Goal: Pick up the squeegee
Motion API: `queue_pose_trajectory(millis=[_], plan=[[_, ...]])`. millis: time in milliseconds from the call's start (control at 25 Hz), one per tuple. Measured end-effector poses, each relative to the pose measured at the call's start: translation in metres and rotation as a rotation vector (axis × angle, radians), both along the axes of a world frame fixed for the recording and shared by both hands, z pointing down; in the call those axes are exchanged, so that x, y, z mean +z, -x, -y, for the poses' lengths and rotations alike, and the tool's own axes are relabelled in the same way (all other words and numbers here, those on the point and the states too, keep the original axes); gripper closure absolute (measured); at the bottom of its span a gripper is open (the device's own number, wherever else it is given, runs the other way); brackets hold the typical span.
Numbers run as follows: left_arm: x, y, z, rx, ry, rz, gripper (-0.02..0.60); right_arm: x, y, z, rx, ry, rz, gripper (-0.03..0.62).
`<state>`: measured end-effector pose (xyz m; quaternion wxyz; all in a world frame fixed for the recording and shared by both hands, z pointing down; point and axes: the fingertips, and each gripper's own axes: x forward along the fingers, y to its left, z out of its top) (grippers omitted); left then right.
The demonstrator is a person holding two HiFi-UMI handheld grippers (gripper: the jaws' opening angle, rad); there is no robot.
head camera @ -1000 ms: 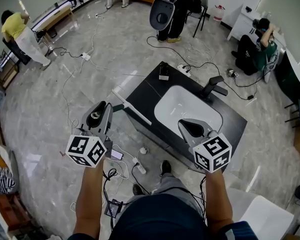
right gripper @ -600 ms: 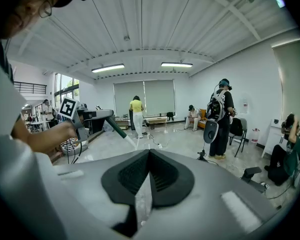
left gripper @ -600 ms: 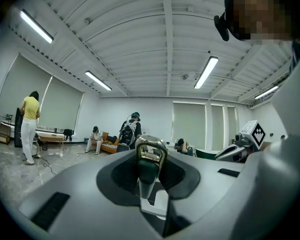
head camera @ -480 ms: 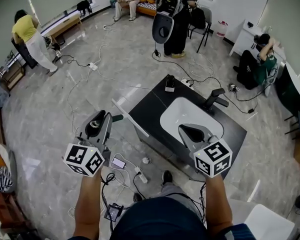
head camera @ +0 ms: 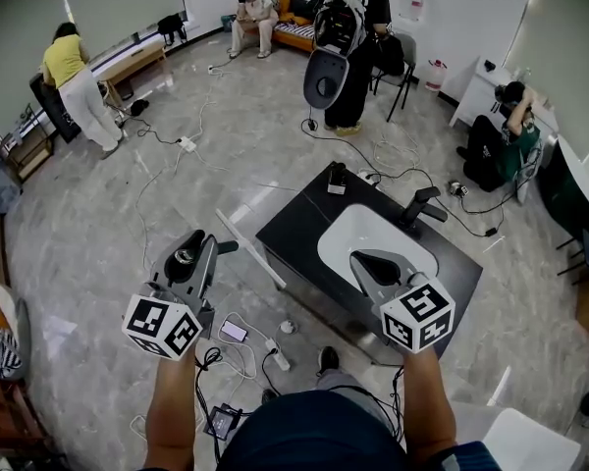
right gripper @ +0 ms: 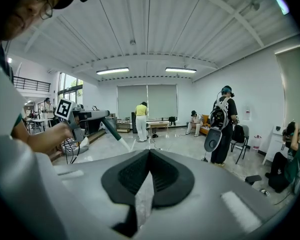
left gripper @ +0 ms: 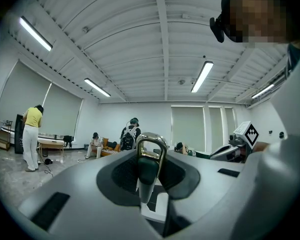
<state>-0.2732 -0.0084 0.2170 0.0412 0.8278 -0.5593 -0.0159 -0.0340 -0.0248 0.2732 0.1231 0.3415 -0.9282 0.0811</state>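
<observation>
Floor (head camera: 128, 214) first: big sweep of glossy grey marble-look tile, with white cables snaking across it. Centre frame is one black slab counter (head camera: 296, 226), matte and rectangular, with one smooth white oval basin (head camera: 348, 235) sunk in it and one black angular faucet (head camera: 419, 204) at the far rim. Four other ppl are round the room: one in a yellow top by the wall, one seated at the back, one standing in black, and one crouched at the right.

Now the hands. Both forearms are bare and stretched fwd, with one grey moulded-plastic gripper each. Two marker cubes, one per gripper, sit nearest the camera.

Left gripper (head camera: 202, 245) is held about level, out to the counter's left over the floor. Its ribbed black pads are clenched on the squeegee (head camera: 253, 251). Per the left gripper view, the grip is on the dark green handle, right under a shiny brass-coloured loop. From the handle a long, thin white blade runs crosswise. The blade is up in the air, and its near end sits over the counter's corner in the head view.

Right gripper (head camera: 365, 260) tips slightly down, over the basin's near side. Its jaws are pressed together, tip to tip, with nothing between them.

Small stuff: one dark boxy item (head camera: 336, 177) on the counter's far corner, and one white power strip (head camera: 275, 334) on the floor by the feet.
</observation>
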Motion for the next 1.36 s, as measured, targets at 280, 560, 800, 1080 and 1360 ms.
queue_pose_trajectory(millis=[280, 560, 800, 1080, 1360], plan=[[-0.014, 0.009, -0.015, -0.004, -0.03, 0.001, 0.503, -0.014, 0.002, -0.006, 0.01, -0.044, 0.006, 0.585], [-0.033, 0.019, -0.032, -0.008, -0.066, 0.01, 0.503, -0.027, 0.013, -0.018, -0.005, -0.066, 0.011, 0.586], [-0.038, 0.026, -0.042, -0.014, -0.075, 0.01, 0.505, -0.029, 0.019, -0.025, -0.012, -0.062, 0.013, 0.586], [-0.044, 0.028, -0.049, -0.015, -0.082, 0.012, 0.505, -0.034, 0.021, -0.033, -0.012, -0.061, 0.012, 0.586], [-0.037, 0.033, -0.048, -0.013, -0.084, 0.011, 0.505, -0.028, 0.024, -0.035, -0.009, -0.059, 0.009, 0.586]])
